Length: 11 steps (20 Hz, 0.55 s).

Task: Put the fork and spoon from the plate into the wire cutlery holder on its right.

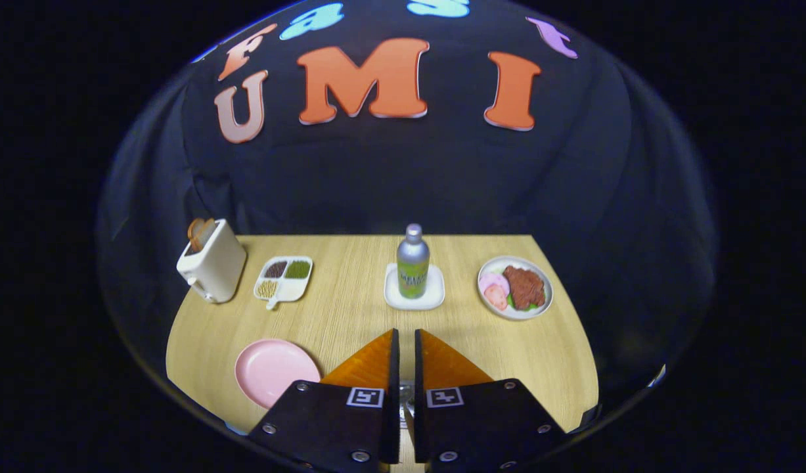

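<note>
The gripper (403, 341) is being held above the wooden table (350, 315), fingers nearly together with nothing clamped. The pink plate (271, 371) beside them is lying bare; fork, spoon and holder cannot be located, so progress cannot be judged.

Your gripper (403, 341) hangs over the table's (350, 315) near side, fingers nearly closed, a narrow gap between them, nothing held. Just left of the fingers lies a plate (271, 371). Beyond them a bottle (413, 261) stands upright on a small tray (435, 299). Left of that, a divided dish (284, 277), then a toaster (212, 266) holding bread. Far right, a plate of food (515, 287).
</note>
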Motion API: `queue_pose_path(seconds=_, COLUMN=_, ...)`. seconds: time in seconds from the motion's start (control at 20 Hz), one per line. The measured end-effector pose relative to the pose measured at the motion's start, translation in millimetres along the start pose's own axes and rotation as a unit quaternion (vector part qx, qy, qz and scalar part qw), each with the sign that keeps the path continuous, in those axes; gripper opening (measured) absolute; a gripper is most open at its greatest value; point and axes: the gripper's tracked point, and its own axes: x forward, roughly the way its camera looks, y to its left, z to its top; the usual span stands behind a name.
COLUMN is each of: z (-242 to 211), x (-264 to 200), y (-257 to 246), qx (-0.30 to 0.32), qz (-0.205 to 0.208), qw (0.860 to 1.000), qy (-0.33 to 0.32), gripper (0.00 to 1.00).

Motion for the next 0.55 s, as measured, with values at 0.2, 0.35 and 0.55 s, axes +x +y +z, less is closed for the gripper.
queue_pose_path(seconds=0.2, z=53, x=-40, y=-3, qx=0.000, qz=-0.004, qw=0.996, qy=-0.087, gripper=0.10)
queue_pose_path(seconds=0.35, z=95, x=-67, y=9, qx=0.010, qz=0.005, qw=0.988, qy=-0.152, gripper=0.17)
queue_pose_path(seconds=0.55, z=129, x=-99, y=16, qx=-0.015, qz=0.018, qw=0.973, qy=-0.231, gripper=0.34)
